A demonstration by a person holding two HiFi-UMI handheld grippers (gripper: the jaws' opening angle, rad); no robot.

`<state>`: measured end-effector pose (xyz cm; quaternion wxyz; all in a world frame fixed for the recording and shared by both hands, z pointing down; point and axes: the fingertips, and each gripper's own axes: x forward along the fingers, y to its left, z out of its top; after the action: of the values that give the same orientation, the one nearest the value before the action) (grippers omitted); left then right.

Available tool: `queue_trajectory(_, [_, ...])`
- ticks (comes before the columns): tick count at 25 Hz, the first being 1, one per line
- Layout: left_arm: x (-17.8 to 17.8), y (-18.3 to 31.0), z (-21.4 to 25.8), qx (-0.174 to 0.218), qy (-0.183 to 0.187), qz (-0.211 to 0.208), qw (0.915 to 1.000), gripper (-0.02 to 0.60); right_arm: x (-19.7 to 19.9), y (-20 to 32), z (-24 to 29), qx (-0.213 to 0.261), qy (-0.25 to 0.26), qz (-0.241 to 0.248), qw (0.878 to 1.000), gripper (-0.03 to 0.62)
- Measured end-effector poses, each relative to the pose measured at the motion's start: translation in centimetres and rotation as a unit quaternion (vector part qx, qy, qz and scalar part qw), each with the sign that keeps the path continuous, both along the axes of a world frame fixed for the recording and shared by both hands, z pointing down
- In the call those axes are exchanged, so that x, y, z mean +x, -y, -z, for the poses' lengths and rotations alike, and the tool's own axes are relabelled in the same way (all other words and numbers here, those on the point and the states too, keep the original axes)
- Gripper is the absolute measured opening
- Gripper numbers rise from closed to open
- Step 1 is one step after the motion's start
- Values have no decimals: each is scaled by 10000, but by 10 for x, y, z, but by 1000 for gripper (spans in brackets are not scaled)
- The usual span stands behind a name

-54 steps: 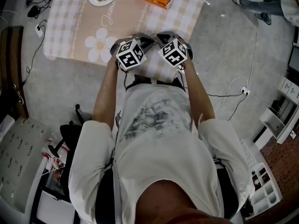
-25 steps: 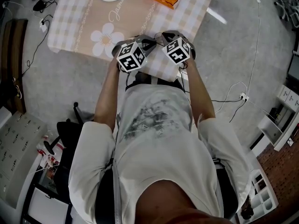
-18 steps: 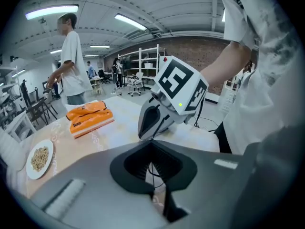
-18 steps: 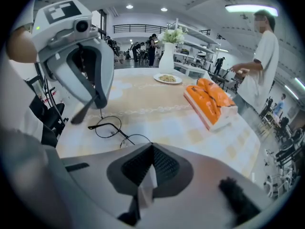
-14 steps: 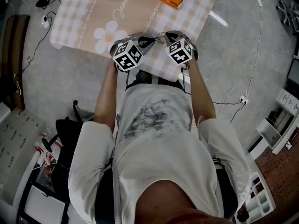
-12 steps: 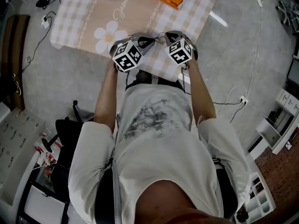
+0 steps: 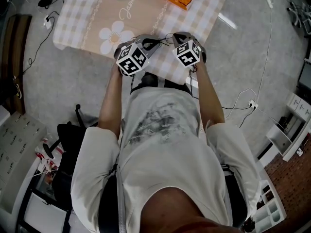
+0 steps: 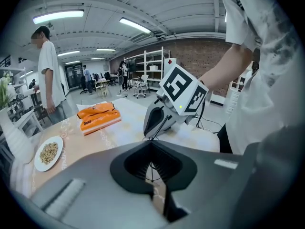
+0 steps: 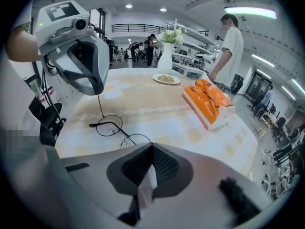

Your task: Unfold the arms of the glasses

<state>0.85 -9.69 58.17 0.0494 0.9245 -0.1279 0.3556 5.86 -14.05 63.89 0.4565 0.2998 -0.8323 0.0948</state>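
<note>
Checked tablecloth (image 7: 194,4), near edge: glasses (image 9: 123,131) lie well short of the orange tissue pack (image 9: 209,101), frame running across between the grippers. Left gripper (image 9: 95,90) seems clenched on one thin arm. Right gripper (image 8: 153,128) is clamped shut by the other end, hold unclear.

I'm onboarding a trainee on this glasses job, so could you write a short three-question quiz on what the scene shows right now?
1. True or false: the glasses rest on the tablecloth.
2. In the right gripper view, where does the orange pack lie relative to the glasses? A: to their left. B: to their right. C: underneath them.
3. Fill in the blank: the fingers of the right gripper are ____ (open or shut).

Key: 1 true; 2 B; 3 shut.
</note>
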Motion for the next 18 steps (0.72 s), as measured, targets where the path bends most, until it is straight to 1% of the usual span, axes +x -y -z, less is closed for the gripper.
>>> queue_trajectory(18, [-12,2,7,22,-243,461,9986,8,0,-1,0,64,-58,-1,10000,15])
